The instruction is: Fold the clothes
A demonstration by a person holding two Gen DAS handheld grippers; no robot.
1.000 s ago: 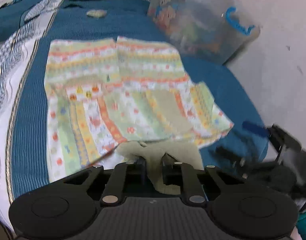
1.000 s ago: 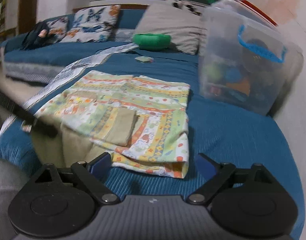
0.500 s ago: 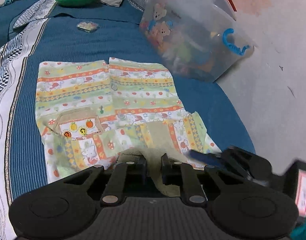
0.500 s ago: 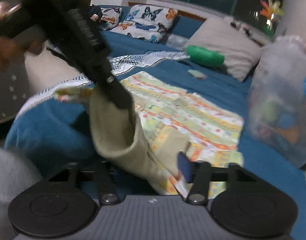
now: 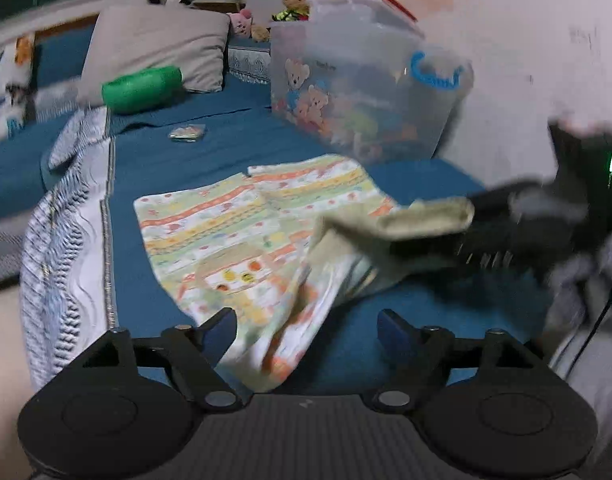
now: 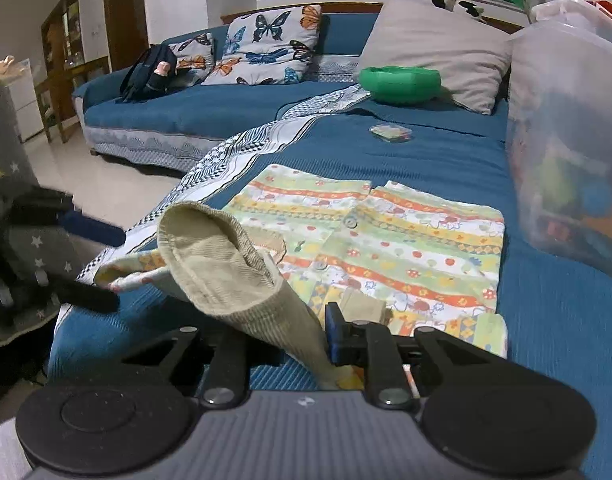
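Observation:
A child's patterned shirt (image 5: pixel 242 220) with striped prints and a beige collar (image 5: pixel 422 220) lies on the blue sofa; it also shows in the right wrist view (image 6: pixel 386 240). My left gripper (image 5: pixel 308 330) is open and empty, with the shirt's near edge hanging between its fingers. My right gripper (image 6: pixel 306 336) is shut on the beige collar (image 6: pixel 226 268), holding it raised above the sofa. The right gripper appears blurred at the right of the left wrist view (image 5: pixel 518 232), with the collar in it.
A clear plastic toy bin (image 5: pixel 366 80) stands at the shirt's far right, against the wall. A green bowl (image 6: pixel 400 84), a grey pillow (image 6: pixel 434 40) and a small packet (image 6: pixel 390 133) lie further back. A patterned blanket (image 5: pixel 66 240) runs along the left.
My left gripper opened and let go of the collar. My right gripper closed on the collar and lifted it to the right.

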